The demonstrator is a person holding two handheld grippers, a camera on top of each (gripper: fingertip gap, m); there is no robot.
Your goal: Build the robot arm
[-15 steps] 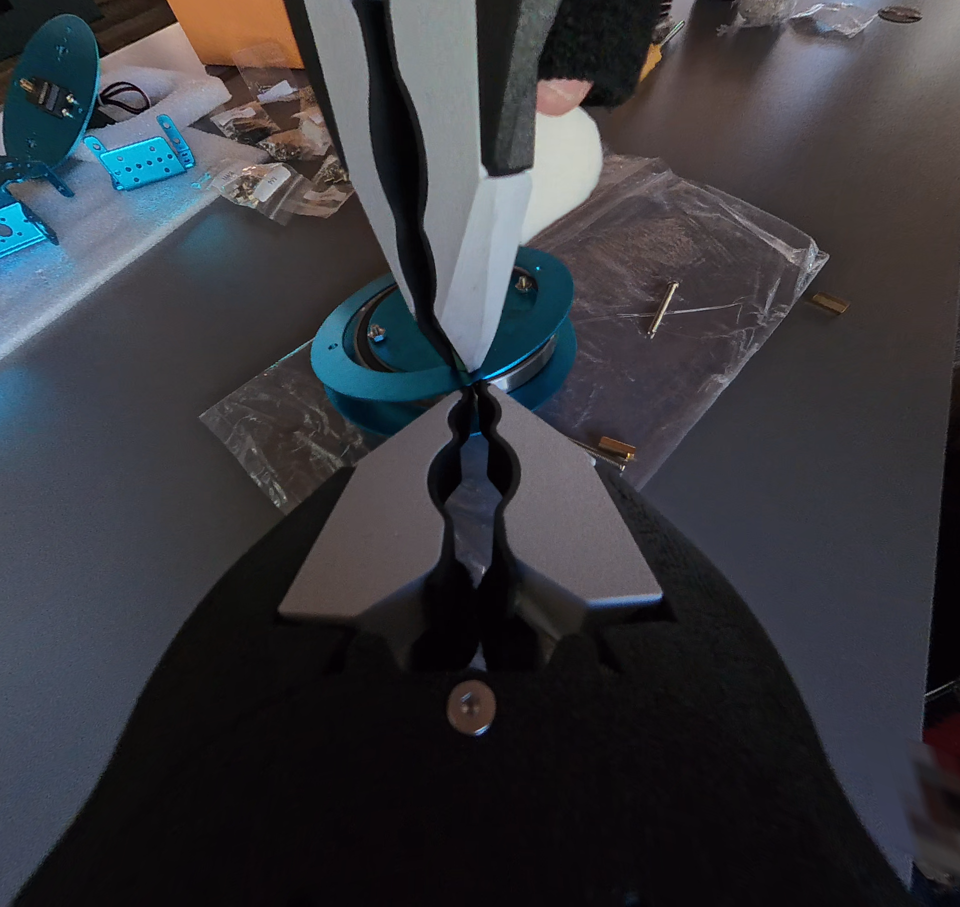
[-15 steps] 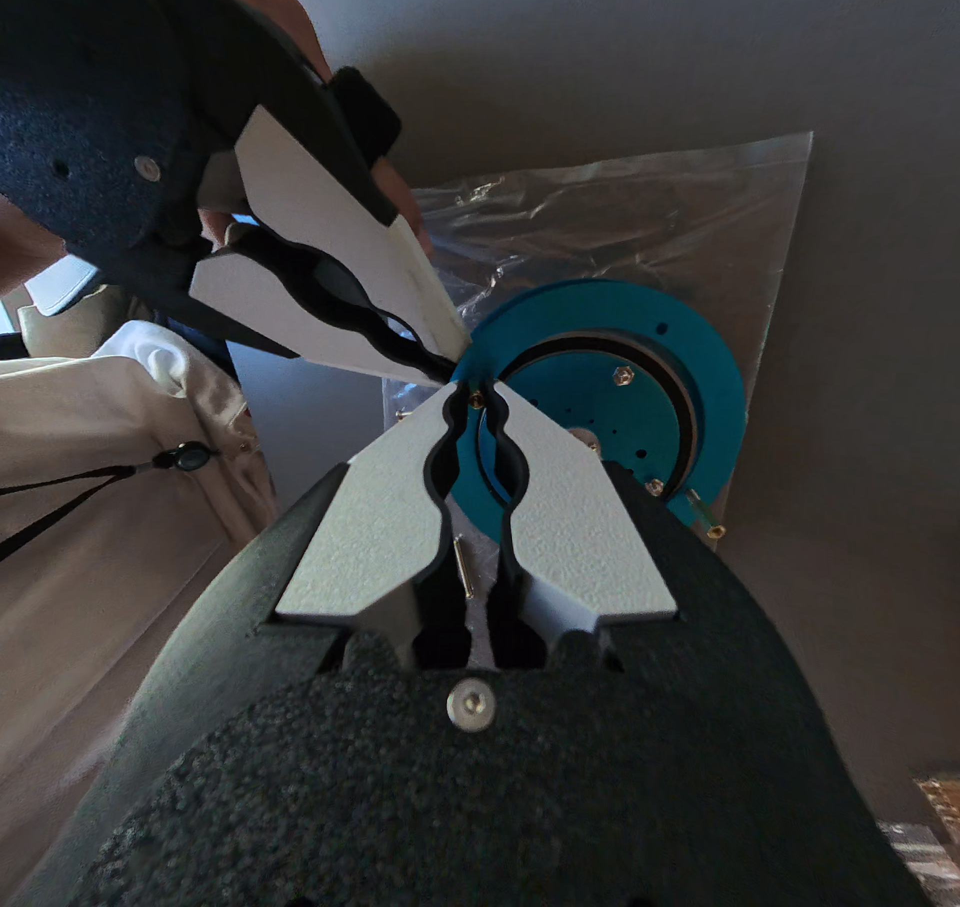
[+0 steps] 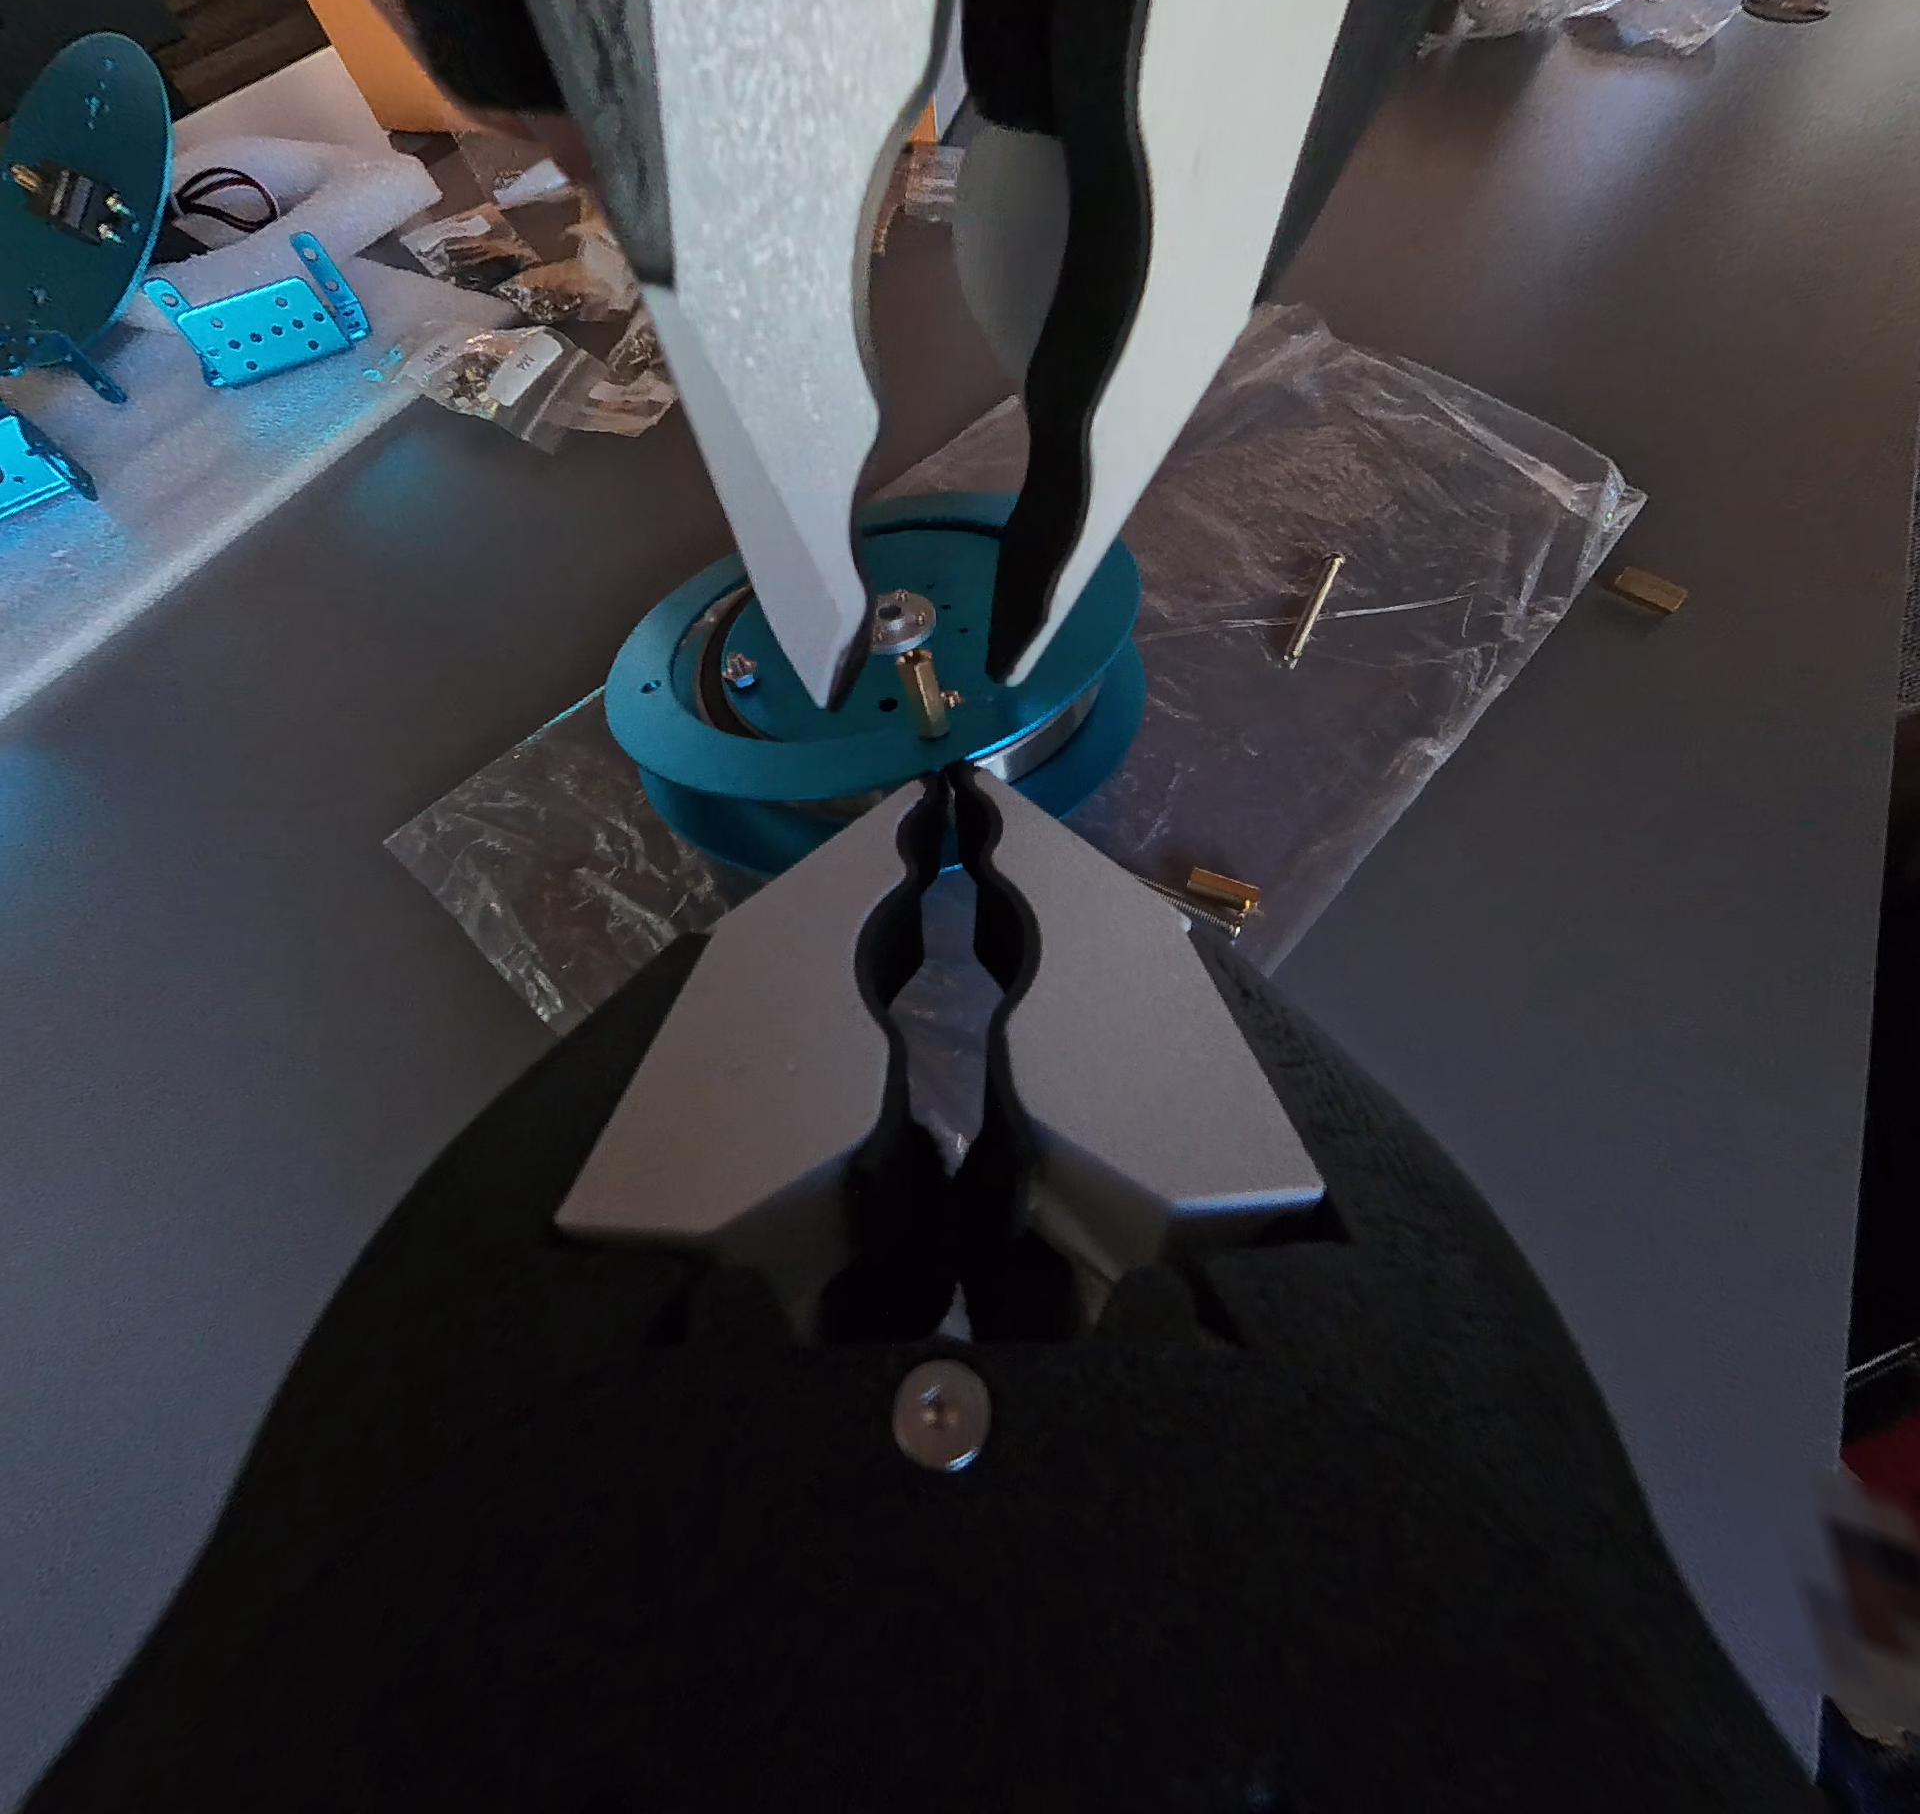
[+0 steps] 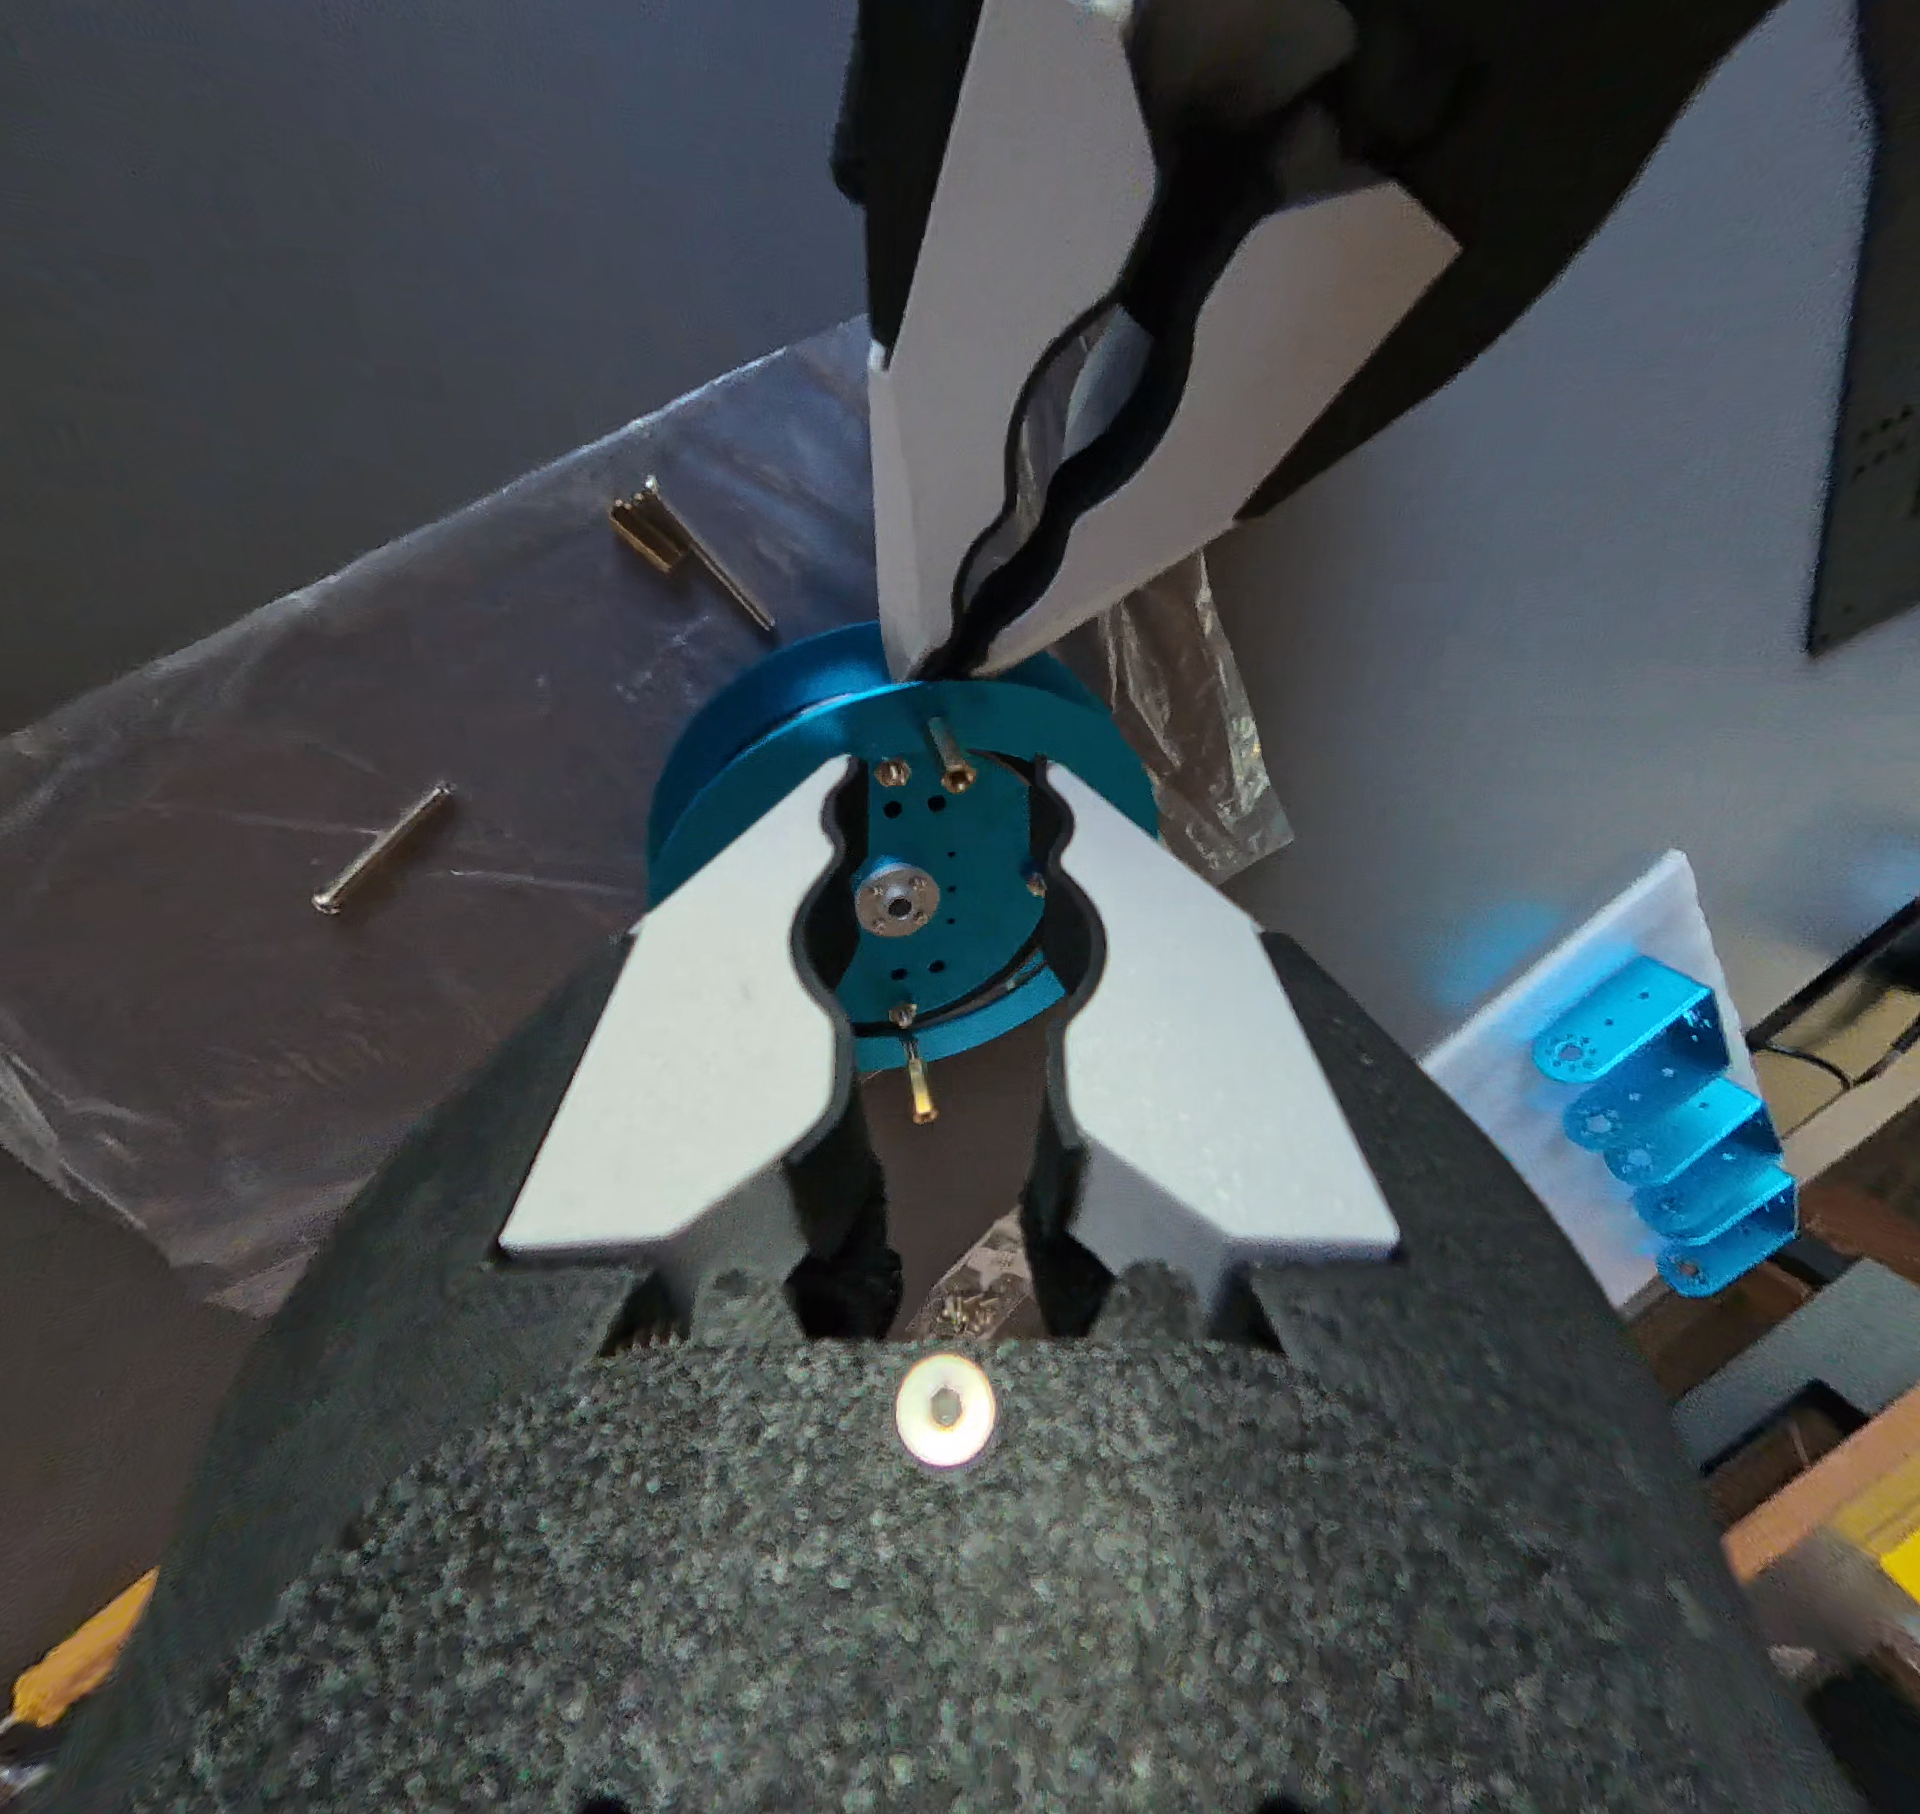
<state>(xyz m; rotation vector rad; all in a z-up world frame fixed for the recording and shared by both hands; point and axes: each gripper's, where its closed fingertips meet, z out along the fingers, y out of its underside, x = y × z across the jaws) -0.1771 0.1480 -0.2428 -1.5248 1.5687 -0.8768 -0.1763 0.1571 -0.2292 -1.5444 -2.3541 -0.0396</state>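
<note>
The blue turntable disc [image 3: 790, 741] lies on a clear plastic bag [image 3: 1351, 559] on the grey tabletop [image 3: 1558, 933], right at the tips of both my grippers. My left gripper [image 3: 948, 777] has its jaws drawn narrow and pinched on the disc's near rim; in the right wrist view the same gripper [image 4: 940, 668] comes down from above onto the far rim. My right gripper [image 4: 951, 788] has its jaws spread wide and holds nothing, one jaw on either side of the disc's inner plate, where I see a silver hub [image 4: 896, 900]. Between its jaws in the left wrist view stands a short brass standoff [image 3: 920, 699], upright on the inner plate, touching neither jaw as far as I can tell. To the right of my left jaws lie a long screw [image 3: 1311, 611] on the bag and a loose brass standoff [image 3: 1647, 604] on the bare tabletop; another standoff with a screw [image 3: 1216, 897] lies close beside the right jaw. Far to the left of them sit blue metal brackets [image 3: 270, 330] and small bags of hardware [image 3: 520, 372].
</note>
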